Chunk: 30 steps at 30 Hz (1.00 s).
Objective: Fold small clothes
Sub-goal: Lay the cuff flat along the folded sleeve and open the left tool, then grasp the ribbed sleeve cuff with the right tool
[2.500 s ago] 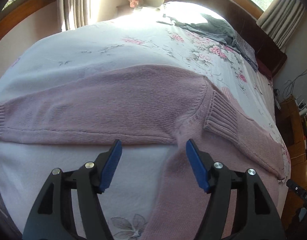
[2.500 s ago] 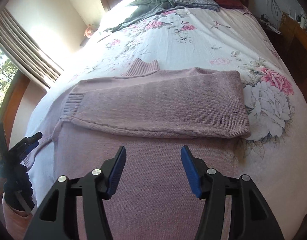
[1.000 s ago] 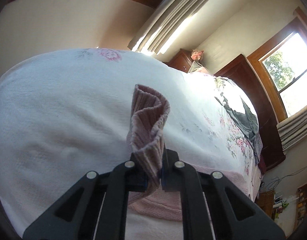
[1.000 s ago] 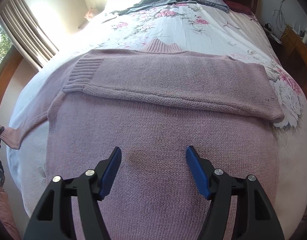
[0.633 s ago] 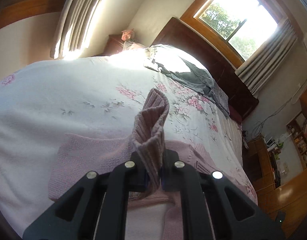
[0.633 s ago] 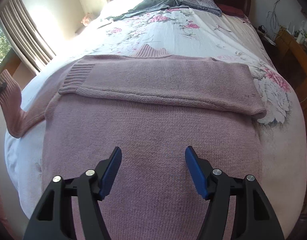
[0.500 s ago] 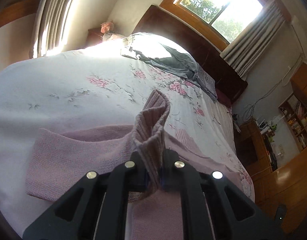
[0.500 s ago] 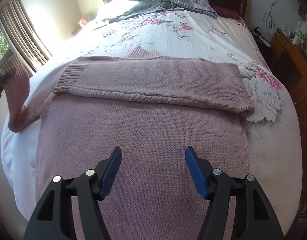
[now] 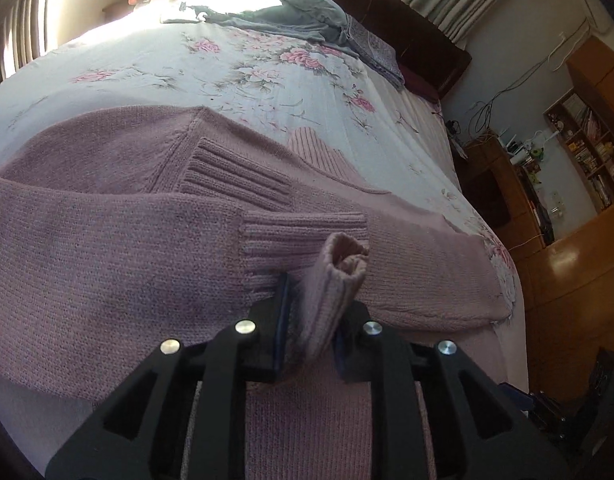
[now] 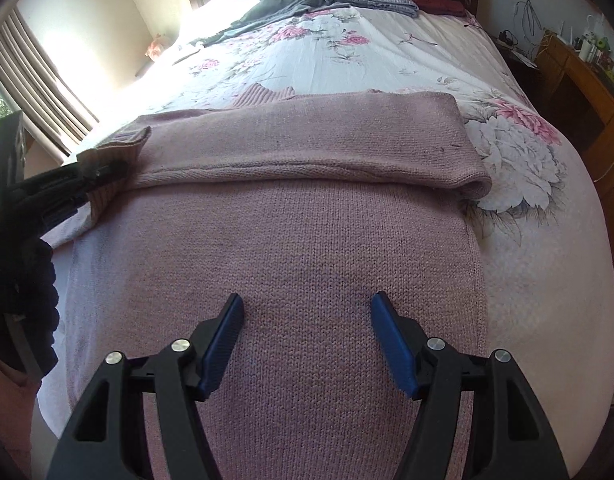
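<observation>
left wrist view: the left gripper (image 9: 313, 328) has its two black fingers clamped on the ribbed cuff (image 9: 339, 276) of one sleeve of a pink knitted sweater (image 9: 107, 248). the cuff stands up between the pads as a rolled tube, its open end facing the camera. the sleeve it belongs to runs from the left edge across the sweater's chest toward the gripper, so its long axis lies left to right. just above it the other sleeve cuff (image 9: 235, 176), with thick raised ribs, already lies flat on the chest, pointing the opposite way. the ribbed collar (image 9: 315, 152) points up toward the headboard end. the knit is fine and even on the body, coarse and corded at the cuffs. the sweater lies on a white floral bedspread (image 9: 267, 76); grey clothes (image 9: 291, 16) are heaped near the dark headboard.

right wrist view: the right gripper (image 10: 307, 340) hovers over the sweater's lower body (image 10: 275, 248), its blue-padded fingers wide apart and gripping nothing. the sweater lies flat with its hem end nearest the camera and its collar far, its long axis running away up the bed. a folded sleeve (image 10: 327, 140) crosses the chest as a soft band, rounded at its right end. at the left edge the left gripper (image 10: 103, 172) pinches the cuff against that band's left end.
</observation>
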{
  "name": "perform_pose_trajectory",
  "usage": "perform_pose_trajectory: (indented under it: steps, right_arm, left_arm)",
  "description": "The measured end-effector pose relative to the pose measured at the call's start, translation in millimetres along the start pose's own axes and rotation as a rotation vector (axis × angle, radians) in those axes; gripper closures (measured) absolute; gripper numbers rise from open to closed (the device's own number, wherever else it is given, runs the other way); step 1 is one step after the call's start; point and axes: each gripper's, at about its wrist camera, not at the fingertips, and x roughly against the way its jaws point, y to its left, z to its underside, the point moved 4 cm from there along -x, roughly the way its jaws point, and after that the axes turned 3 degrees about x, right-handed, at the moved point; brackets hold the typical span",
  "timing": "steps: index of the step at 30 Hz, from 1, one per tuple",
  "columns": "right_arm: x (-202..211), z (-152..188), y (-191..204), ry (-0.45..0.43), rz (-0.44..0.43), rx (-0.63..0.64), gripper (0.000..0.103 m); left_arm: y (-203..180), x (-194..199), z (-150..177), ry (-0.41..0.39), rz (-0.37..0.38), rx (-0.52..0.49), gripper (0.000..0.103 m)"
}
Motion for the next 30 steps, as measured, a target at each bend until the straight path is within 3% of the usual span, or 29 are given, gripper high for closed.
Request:
perform_pose_trajectory:
  steps: [4,6,10,12,14,18,21,23,25,30]
  right_arm:
    - [0.6,-9.0,3.7,0.009,-0.009,-0.002,0.036]
    - [4.7,-18.6,12.2,0.001,-0.062,-0.003,0.036]
    - [8.1,-46.2,45.9,-0.001,-0.174,0.023,0.036]
    - [4.3,-62.1,69.2,0.012,-0.248,0.041,0.036]
    - [-5.7,-76.7,93.0,0.033,-0.290,0.073,0.038]
    - [-42.9,-94.2,128.2,0.133,-0.357,0.077,0.052]
    - [-69.8,-98.6,144.6,0.202,-0.352,0.071,0.062]
    - [-79.2,-98.5,154.2,0.225,-0.376,0.078,0.083]
    - [-79.0,-98.7,161.7,0.219,-0.405,0.091,0.089]
    - [-41.4,-113.1,153.2,0.123,-0.470,0.078,0.091]
  left_arm:
    - [4.5,37.5,7.7,-0.012,0.141,0.012,0.060]
    - [15.0,63.2,11.9,-0.040,0.158,0.007,0.054]
    - [60.4,102.5,9.2,-0.133,0.050,0.029,0.051]
    - [89.7,111.6,6.8,-0.145,-0.050,0.062,0.051]
    - [118.9,118.6,7.8,-0.146,-0.096,0.124,0.051]
    - [157.0,142.5,12.4,-0.168,-0.120,0.207,0.051]
    - [173.0,152.2,19.3,-0.168,-0.133,0.233,0.051]
    - [182.0,156.4,22.6,-0.171,-0.141,0.245,0.050]
    - [187.4,157.7,24.7,-0.170,-0.144,0.257,0.050]
    - [184.3,157.3,23.4,-0.181,-0.132,0.261,0.050]
